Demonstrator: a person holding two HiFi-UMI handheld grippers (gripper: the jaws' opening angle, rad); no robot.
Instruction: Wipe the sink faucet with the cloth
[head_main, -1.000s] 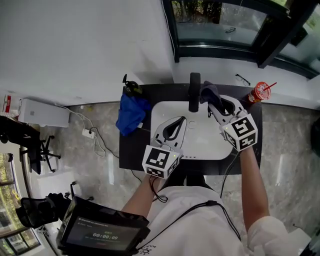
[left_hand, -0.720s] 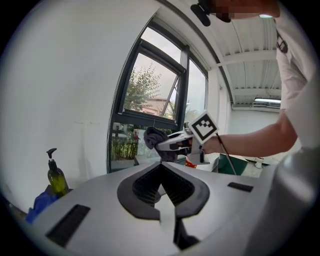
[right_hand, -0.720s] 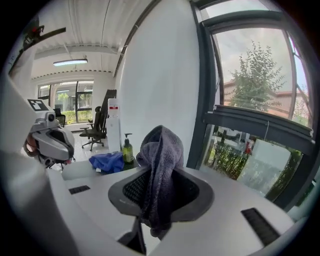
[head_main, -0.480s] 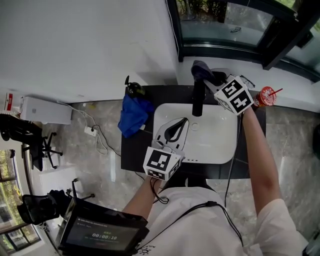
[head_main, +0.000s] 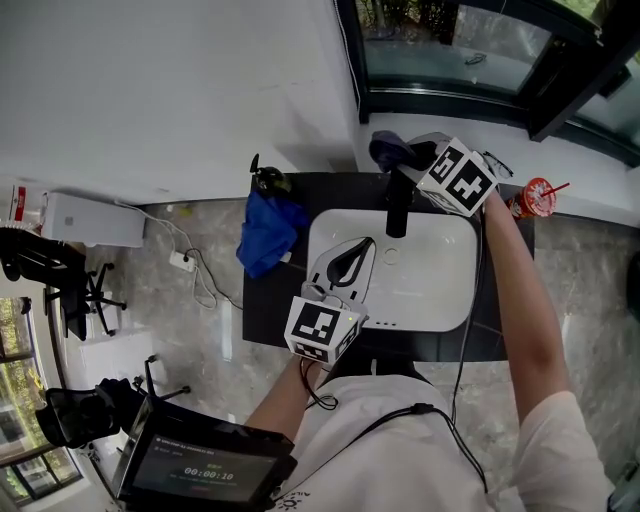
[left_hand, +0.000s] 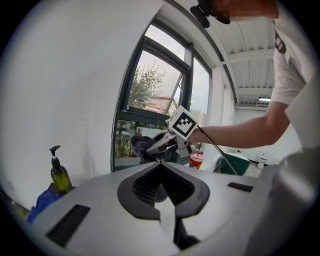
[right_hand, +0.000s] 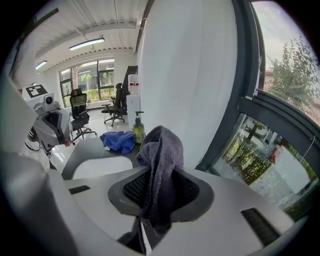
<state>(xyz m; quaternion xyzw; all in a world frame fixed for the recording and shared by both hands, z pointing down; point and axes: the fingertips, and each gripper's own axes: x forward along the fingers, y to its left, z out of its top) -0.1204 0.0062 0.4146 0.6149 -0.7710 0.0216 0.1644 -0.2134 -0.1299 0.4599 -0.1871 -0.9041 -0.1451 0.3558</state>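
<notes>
- Right gripper (head_main: 413, 161) has swung from over the right half of the sink (head_main: 330, 300) to the back edge. It now sits just behind the top of the faucet (head_main: 397, 208), and its marker cube has rolled round on the way.
- Its jaws are clamped on the grey cloth (head_main: 388, 150), which bunches up between them and hangs over their tips (the right gripper view shows this plainly).
- That cloth lies at the faucet's top end in the head view. I cannot tell whether it touches the metal.
- Room is tight back there: the window frame (head_main: 440, 100) runs just behind the cloth, and the white wall (head_main: 150, 80) meets it at the corner to the left.
- To the right, a red cup (head_main: 531, 197) with a straw stands near the outstretched forearm, though apart from it.
- Between the two grippers the white basin lies open.
- On the dark counter (head_main: 265, 300) left of the sink, a blue cloth (head_main: 265, 230) lies crumpled, with the soap bottle (left_hand: 59, 176) just behind it. Both are well apart from either gripper.
- The person's right arm is stretched long across the sink's right side, with the gripper tipped downward and pointing toward the back-left corner.
- The left gripper (head_main: 364, 241) has hardly shifted. It hovers over the basin's left part and aims at the faucet, with its jaw tips met and nothing between them.
- The left forearm is tucked close to the body.
</notes>
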